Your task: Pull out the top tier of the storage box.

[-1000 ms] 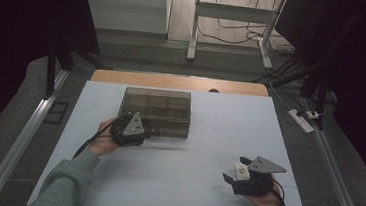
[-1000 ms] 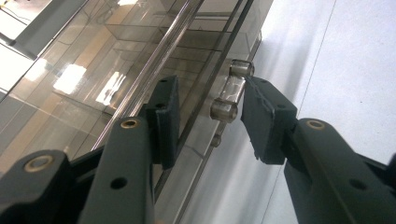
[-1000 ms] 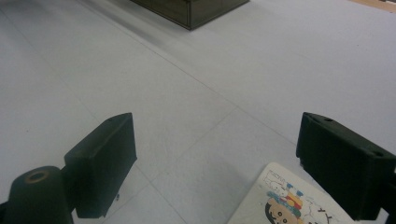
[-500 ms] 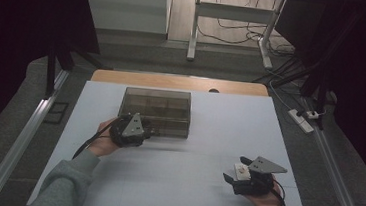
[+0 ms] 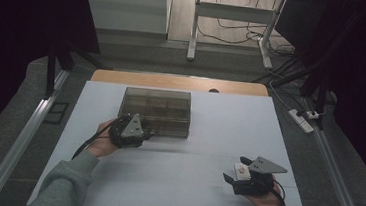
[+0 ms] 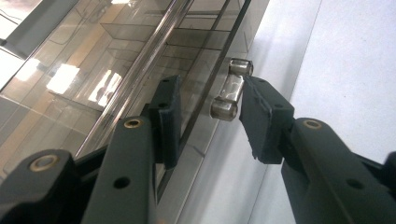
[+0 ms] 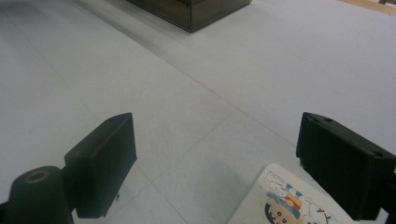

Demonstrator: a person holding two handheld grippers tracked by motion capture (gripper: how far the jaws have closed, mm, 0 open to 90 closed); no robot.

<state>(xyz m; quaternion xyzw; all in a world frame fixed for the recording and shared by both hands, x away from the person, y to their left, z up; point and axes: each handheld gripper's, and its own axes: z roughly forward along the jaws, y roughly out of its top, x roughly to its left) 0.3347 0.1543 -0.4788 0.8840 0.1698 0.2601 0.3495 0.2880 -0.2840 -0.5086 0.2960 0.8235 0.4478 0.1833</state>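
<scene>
Since the earlier frames almost nothing has shifted: both hands sit where they were, and the clear box [image 5: 155, 111] keeps its spot at the far middle of the white table [image 5: 199, 184]. Furthest left of the box, a grey sleeve [image 5: 63, 188] leads up to the left gripper [image 5: 149, 131], pressed against the box's near left corner. In the left gripper view its jaws straddle the front wall of the box, one pad over the lid side, the other just beside the small metal latch [image 6: 229, 89]; a gap shows between that pad and the latch, so the claw stands released around the front edge, gripping nothing. Well to the right of the box and nearer the person, the right gripper [image 5: 237, 172] rests low over the table, jaws spread wide and empty. A small picture card [image 7: 285, 200] lies on the table just beside its right jaw.
</scene>
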